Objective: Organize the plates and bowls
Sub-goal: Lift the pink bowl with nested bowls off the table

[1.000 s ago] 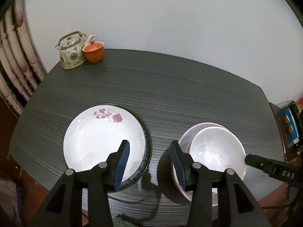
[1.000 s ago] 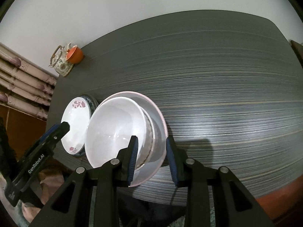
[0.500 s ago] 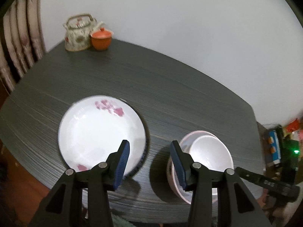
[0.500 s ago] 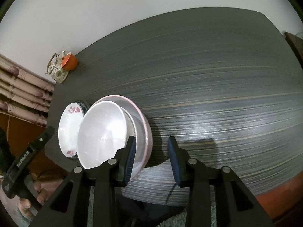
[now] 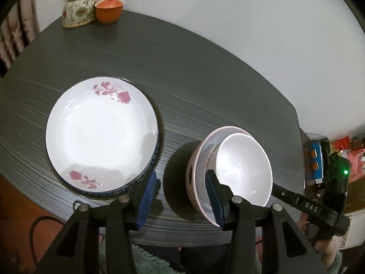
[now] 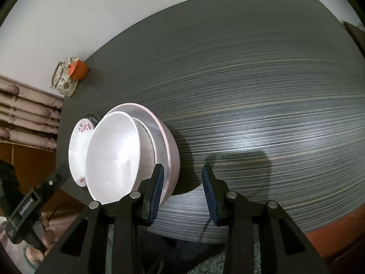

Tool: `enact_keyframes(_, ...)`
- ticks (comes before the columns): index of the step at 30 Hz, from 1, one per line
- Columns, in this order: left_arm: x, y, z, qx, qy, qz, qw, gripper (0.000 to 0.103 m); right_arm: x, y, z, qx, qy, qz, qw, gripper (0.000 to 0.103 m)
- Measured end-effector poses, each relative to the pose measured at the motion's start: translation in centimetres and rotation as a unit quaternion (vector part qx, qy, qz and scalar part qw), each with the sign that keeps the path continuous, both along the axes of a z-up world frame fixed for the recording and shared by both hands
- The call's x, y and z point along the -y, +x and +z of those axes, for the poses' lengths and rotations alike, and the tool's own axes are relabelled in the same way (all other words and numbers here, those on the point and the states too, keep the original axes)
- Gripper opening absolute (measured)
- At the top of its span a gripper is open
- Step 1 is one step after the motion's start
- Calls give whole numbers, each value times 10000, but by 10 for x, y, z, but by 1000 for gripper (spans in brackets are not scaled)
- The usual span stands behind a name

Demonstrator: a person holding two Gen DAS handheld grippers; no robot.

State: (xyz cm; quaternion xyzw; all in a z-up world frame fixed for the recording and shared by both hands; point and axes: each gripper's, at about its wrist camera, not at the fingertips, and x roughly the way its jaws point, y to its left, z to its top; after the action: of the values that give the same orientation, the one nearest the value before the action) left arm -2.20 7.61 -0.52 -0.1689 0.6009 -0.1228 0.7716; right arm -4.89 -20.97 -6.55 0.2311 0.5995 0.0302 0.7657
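Observation:
A white plate with pink flowers (image 5: 100, 132) lies on a blue-rimmed plate (image 5: 150, 173) at the table's near left. Right of it a white bowl (image 5: 244, 169) sits nested in a pink bowl (image 5: 196, 159). My left gripper (image 5: 180, 196) is open and empty, above the gap between the plates and the bowls. My right gripper (image 6: 182, 191) is open and empty, just right of the pink bowl (image 6: 168, 146); the white bowl (image 6: 114, 155) and flowered plate (image 6: 79, 143) lie to its left.
A floral teapot (image 5: 79, 6) and an orange lidded cup (image 5: 109, 11) stand at the table's far left corner. The dark striped table (image 6: 262, 91) stretches right of the bowls. Curtains hang at the left. The near table edge lies just under both grippers.
Both grippers pulled back toward the near edge. The right gripper's fingers, which straddled the bowls' rim a second ago, now stand clear to the right of the bowls and are wider apart.

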Motion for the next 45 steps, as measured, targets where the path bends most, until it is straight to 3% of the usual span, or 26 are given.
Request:
enact_keyframes(7, 5, 10, -15, -428, -99, 42, 9990, 46, -10, 5, -5, -88, -123, 67, 9999, 33)
enact_keyframes(10, 4, 14, -23, -626, -318, 176, 9974, 45, -15, 8, -7, -69, -223, 110, 9997, 33)
enact_keyframes(19, 12, 22, -38, -785, -179, 256, 9964, 43, -21, 11, -16, -147, -362, 106, 9992, 32)
enact_keyframes(23, 17, 27, -45, -866, -149, 279, 9957, 31, -22, 12, -18, -174, -409, 115, 9989, 30)
enact_keyframes(45, 51, 29, -67, -929, 28, -27, 9957, 29, -29, 24, -27, -348, -598, 336, 9970, 30)
